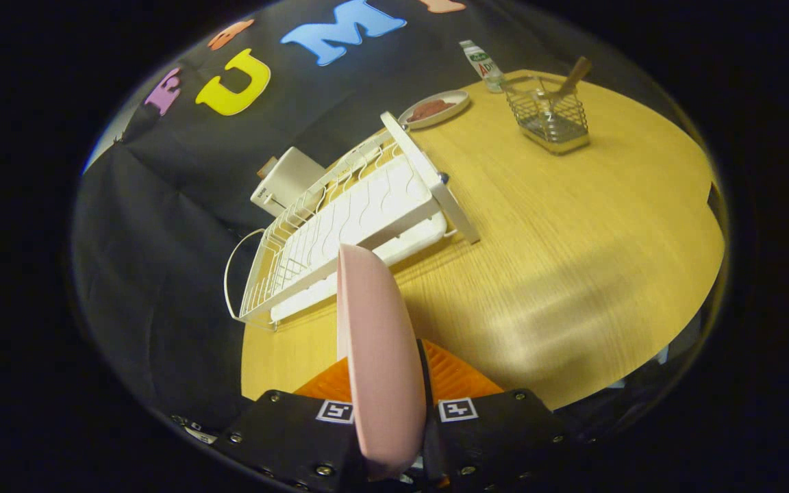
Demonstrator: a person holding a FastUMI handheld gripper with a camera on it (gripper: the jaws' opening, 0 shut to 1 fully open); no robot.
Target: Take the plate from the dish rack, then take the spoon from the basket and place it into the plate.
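A pink plate [377,342] stands on edge between my fingers, and my gripper [389,387] is shut on it, held above the wooden table [572,239]. Beyond the plate lies the white wire dish rack [346,219], with nothing in its slots. Farther off stands a wire basket [552,116] with a wooden-handled spoon [569,81] leaning out of it.
A small dish with something reddish-brown [434,109] sits behind the rack, next to a white-and-green bottle [482,65]. A white box [288,179] stands past the rack's far side. The table's edge runs close beside the rack, against the black cloth wall.
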